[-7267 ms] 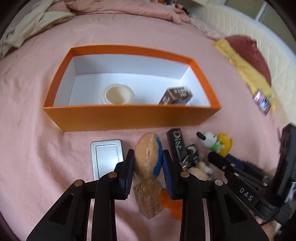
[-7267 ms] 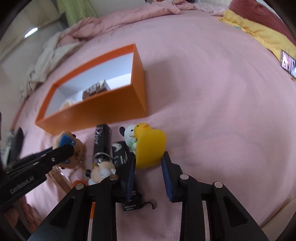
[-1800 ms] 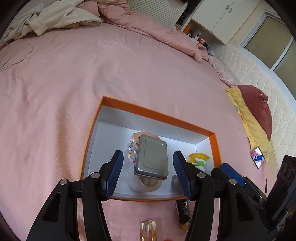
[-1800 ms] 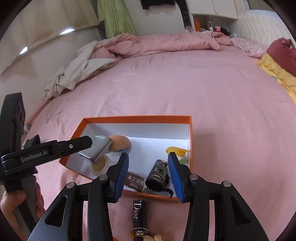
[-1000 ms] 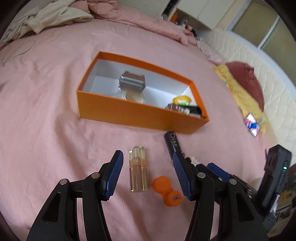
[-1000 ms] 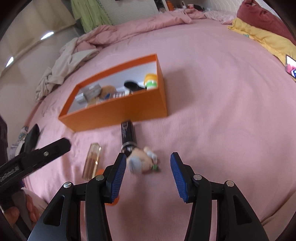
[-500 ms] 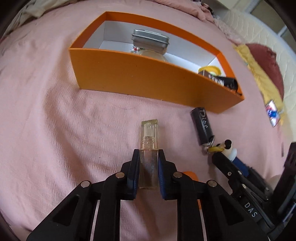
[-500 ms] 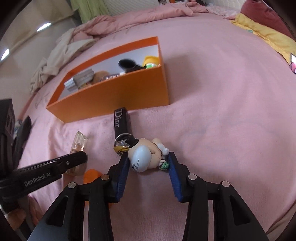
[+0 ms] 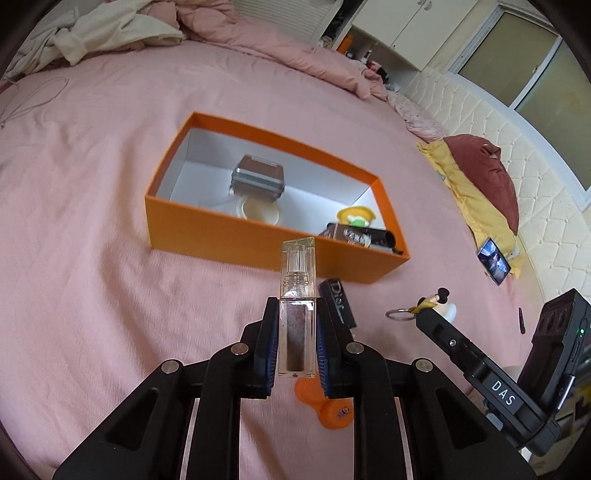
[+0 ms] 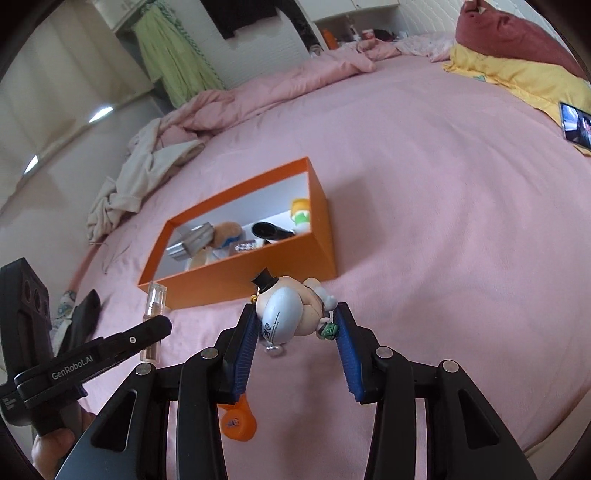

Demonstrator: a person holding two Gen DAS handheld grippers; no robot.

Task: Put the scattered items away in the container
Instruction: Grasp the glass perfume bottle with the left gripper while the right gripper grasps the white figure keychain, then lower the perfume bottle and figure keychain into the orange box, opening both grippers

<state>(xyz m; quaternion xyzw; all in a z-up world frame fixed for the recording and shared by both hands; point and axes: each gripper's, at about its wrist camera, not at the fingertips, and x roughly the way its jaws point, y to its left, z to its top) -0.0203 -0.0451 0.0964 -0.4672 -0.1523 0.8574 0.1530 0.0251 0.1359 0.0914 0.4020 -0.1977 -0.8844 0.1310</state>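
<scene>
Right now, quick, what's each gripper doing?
Left gripper: shut on the clear lip gloss tube.
Right gripper: shut on the top-hat figurine keychain.

A home bedroom: pink bed (image 9: 110, 288), pillows (image 9: 480, 173), wardrobe (image 9: 406, 26).

clear glossy glass vial (image 9: 297, 302), matt orange card box (image 9: 207, 229), pink cloth bedspread (image 9: 92, 288)

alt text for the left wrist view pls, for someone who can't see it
The left gripper is shut on a clear rectangular bottle, held above a pink bedspread. Beyond it sits an open orange box already holding a metal tin and other small items.
</scene>
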